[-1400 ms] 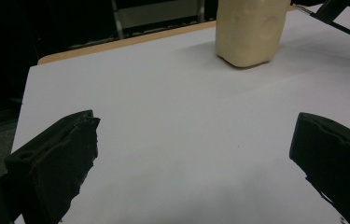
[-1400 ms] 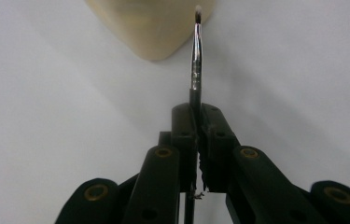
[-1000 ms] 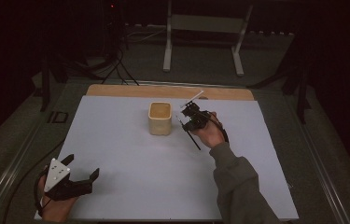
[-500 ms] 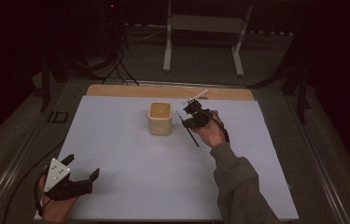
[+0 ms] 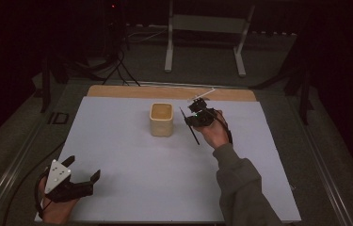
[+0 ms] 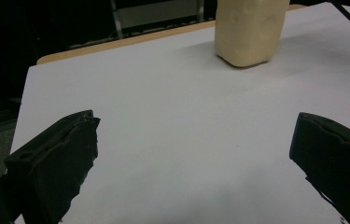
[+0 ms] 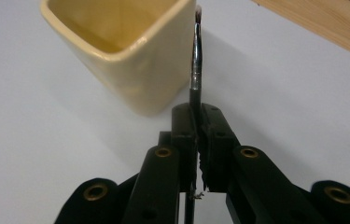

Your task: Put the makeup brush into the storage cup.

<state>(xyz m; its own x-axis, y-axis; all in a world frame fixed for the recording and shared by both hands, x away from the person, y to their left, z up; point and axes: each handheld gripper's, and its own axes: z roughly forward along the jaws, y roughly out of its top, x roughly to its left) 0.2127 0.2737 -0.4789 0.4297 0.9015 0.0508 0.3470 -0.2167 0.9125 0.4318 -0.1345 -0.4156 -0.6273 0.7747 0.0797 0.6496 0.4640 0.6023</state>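
Note:
A cream square cup [image 5: 161,120] stands upright on the white sheet [image 5: 132,165], mid-table. Just right of it, a hand holds my right gripper [image 5: 190,120] above the sheet, shut on a thin dark brush [image 5: 194,134] that slants down toward the person. In the right gripper view the jaws [image 7: 196,116] pinch the brush [image 7: 196,60], whose metal-collared end points at the near corner of the cup [image 7: 116,51]. My left gripper [image 5: 82,168] rests at the sheet's front left corner, open and holding nothing. Its view has the jaws [image 6: 191,154] wide apart and the cup [image 6: 249,30] far ahead.
A wooden board edge [image 5: 117,91] runs along the back of the sheet. Beyond the table stand a white metal frame [image 5: 202,37] and dark tripod legs with cables [image 5: 117,66]. The sheet around the cup is bare.
The right gripper with the brush has barely shifted beside the cup. The left gripper has stayed where it was.

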